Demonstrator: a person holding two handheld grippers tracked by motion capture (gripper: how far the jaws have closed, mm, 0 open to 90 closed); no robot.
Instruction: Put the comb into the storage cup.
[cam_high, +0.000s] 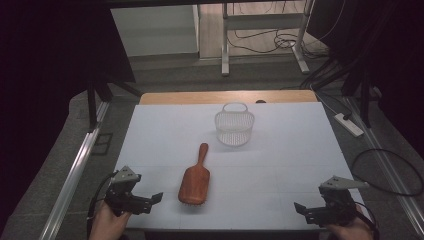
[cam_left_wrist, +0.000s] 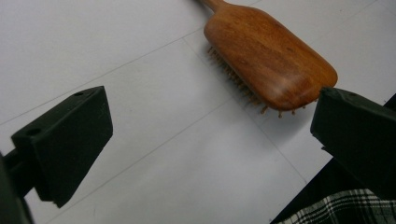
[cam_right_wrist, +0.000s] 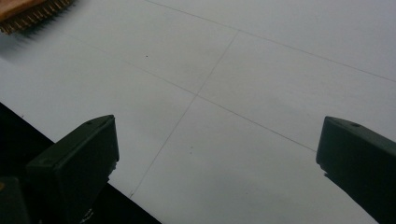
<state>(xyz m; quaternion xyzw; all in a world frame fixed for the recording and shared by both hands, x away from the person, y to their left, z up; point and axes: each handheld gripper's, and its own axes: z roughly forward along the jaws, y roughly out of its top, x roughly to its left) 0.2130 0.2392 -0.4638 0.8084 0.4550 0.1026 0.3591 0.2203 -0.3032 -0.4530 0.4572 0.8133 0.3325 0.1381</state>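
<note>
Two claws wait at the near edge of the table (cam_high: 280, 150), both released and empty: in the high view the left claw (cam_high: 152, 201) sits just beside the wooden hairbrush (cam_high: 195, 176), which lies bristles down ahead and to the inner side of it, handle pointing away toward the white mesh basket (cam_high: 234, 126) well beyond; the right claw (cam_high: 301, 210) is well apart from both. The brush is a smooth, varnished paddle with a rounded head and a slim handle, the basket a thin perforated plastic bowl with a loop handle, light enough, I judge, to skid or tip if the brush is dropped against its rim. In the left gripper view the jaws stand wide apart, and the brush head (cam_left_wrist: 268, 58) lies ahead by the right-hand jaw, its short pale bristles raising it off the table; a pinch across that glossy, curved back could slip, and a low approach could shove the brush along the slick white sheet rather than catch it. In the right gripper view the jaws are likewise spread over bare sheet marked with faint lines, with a corner of the bristles (cam_right_wrist: 28, 14) far off to the upper left; reaching from here risks crossing the other hand.
</note>
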